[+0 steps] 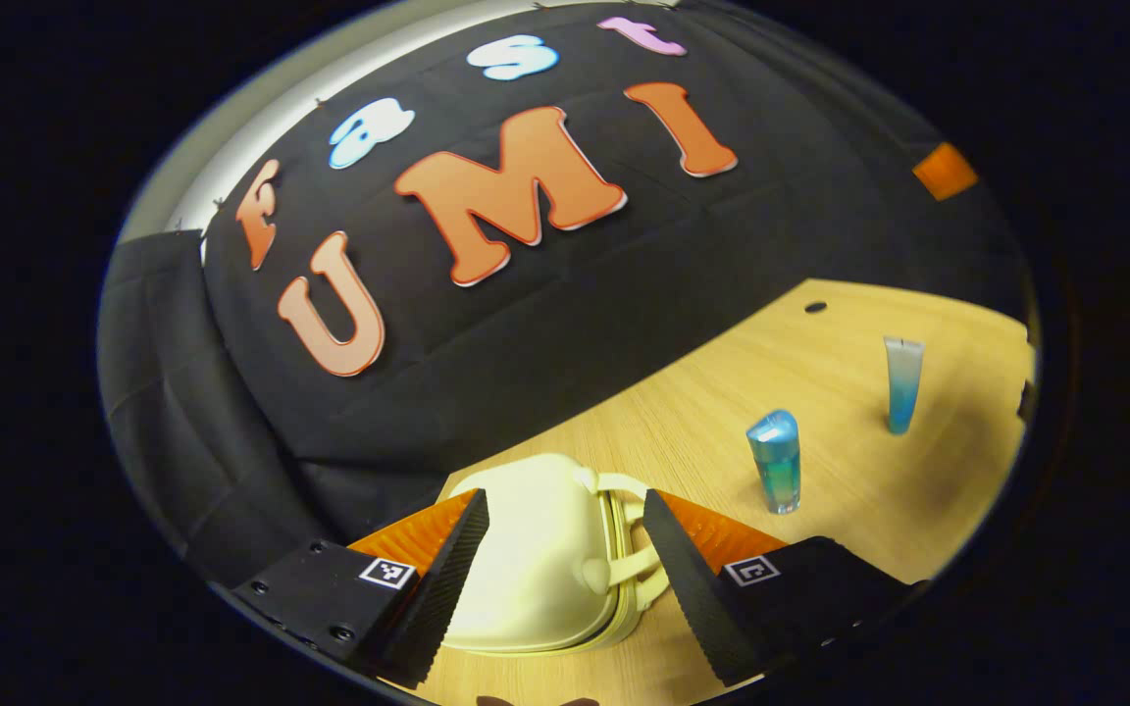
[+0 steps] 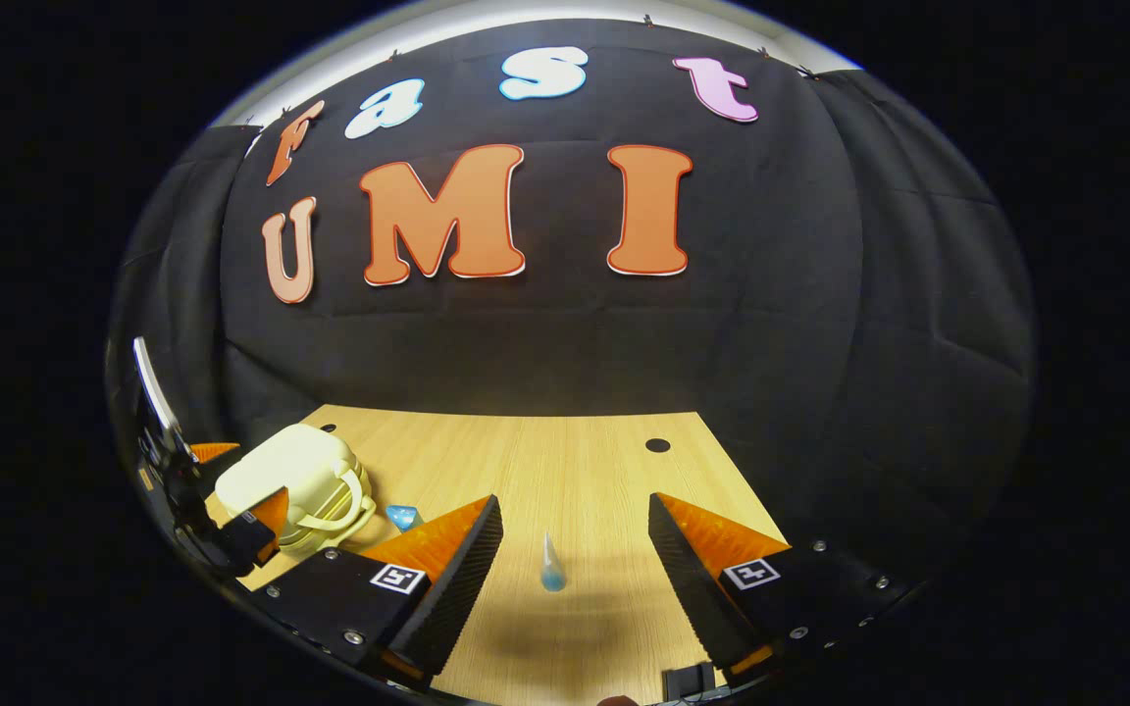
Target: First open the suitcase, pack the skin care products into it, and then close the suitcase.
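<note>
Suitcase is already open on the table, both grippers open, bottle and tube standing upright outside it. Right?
Not quite: the suitcase is closed, lying zipped with its handle up in the left gripper view. The rest holds: left gripper and right gripper are open, and the bottle and tube stand upright on the table.

Cream suitcase (image 1: 536, 559) at lower centre; translucent blue-teal bottle (image 1: 775, 461) and clear-to-blue tube (image 1: 901, 382) at right; pale wood-grain table (image 1: 849, 490); black cloth wall (image 1: 565, 324) above
</note>
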